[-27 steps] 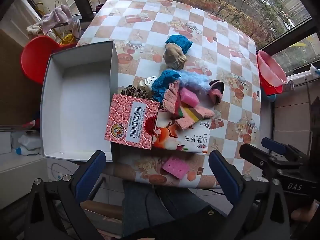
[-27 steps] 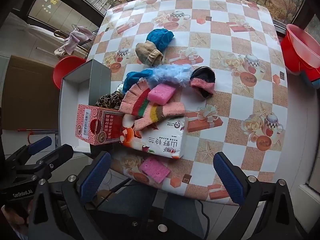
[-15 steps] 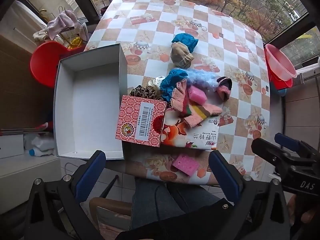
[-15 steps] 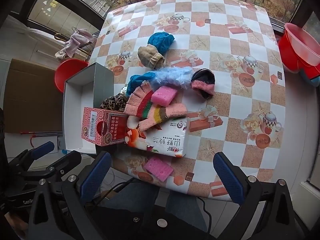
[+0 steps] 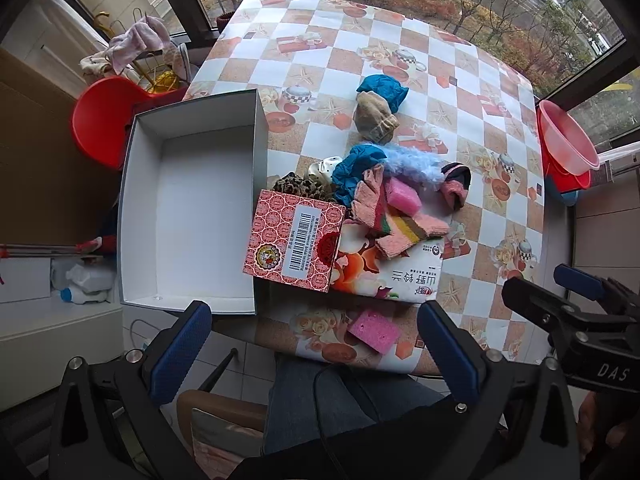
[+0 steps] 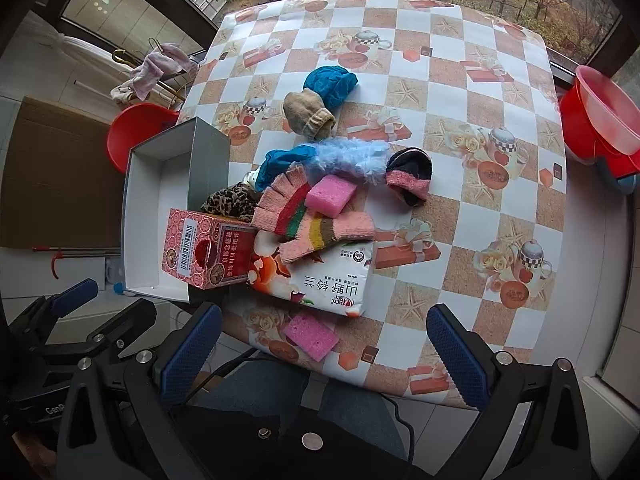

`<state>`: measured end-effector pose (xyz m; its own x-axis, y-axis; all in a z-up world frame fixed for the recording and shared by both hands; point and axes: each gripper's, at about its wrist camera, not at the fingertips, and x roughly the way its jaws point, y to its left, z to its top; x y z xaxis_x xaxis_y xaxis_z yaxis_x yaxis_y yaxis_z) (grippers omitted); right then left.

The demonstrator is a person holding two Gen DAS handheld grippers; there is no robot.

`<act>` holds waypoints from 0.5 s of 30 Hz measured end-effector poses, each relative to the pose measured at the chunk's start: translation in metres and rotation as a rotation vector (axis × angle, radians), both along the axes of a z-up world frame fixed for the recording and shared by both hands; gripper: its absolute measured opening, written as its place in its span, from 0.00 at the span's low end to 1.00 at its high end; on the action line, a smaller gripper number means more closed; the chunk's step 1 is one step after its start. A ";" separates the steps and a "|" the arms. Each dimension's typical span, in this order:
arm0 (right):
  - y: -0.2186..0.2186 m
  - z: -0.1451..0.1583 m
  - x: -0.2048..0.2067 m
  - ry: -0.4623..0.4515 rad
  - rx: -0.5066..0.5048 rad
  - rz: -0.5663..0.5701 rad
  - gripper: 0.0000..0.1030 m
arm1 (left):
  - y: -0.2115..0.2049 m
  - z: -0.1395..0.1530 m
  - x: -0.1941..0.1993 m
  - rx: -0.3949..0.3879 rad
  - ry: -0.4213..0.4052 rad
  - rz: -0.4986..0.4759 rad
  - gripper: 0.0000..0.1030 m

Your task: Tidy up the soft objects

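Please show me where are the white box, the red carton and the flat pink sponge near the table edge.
White box (image 5: 200,216), left wrist view, bare floor.
Red carton (image 5: 294,240), left wrist view, barcode face.
Pink sponge (image 6: 311,338), right wrist view, top face.

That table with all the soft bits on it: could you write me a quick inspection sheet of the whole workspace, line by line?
Surface: table under a checked cloth printed with teapots and gifts.
Job's things: striped gloves, a pink sponge on them, fluffy blue piece, two teal cloths, tan mitten, pink-and-black sock, leopard cloth; second pink sponge at the near edge. White box holds nothing.
Clutter: red carton overlapping the box rim, tissue pack.
Grippers: left tool and right tool both open, holding nothing, short of the table.
Cables: a black one below the table edge.
Surroundings: windows, red basins either side, cardboard.
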<state>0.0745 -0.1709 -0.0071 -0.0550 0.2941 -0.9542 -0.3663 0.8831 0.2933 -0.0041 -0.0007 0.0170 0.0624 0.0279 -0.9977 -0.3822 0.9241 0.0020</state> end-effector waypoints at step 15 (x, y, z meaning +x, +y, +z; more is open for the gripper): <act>0.010 -0.005 -0.010 0.009 -0.036 0.044 1.00 | 0.007 -0.003 -0.012 0.005 0.021 0.025 1.00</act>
<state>0.0644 -0.1605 -0.0120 -0.0755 0.2571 -0.9634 -0.4028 0.8760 0.2653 -0.0160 0.0065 0.0140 0.0404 0.0345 -0.9986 -0.4051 0.9142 0.0152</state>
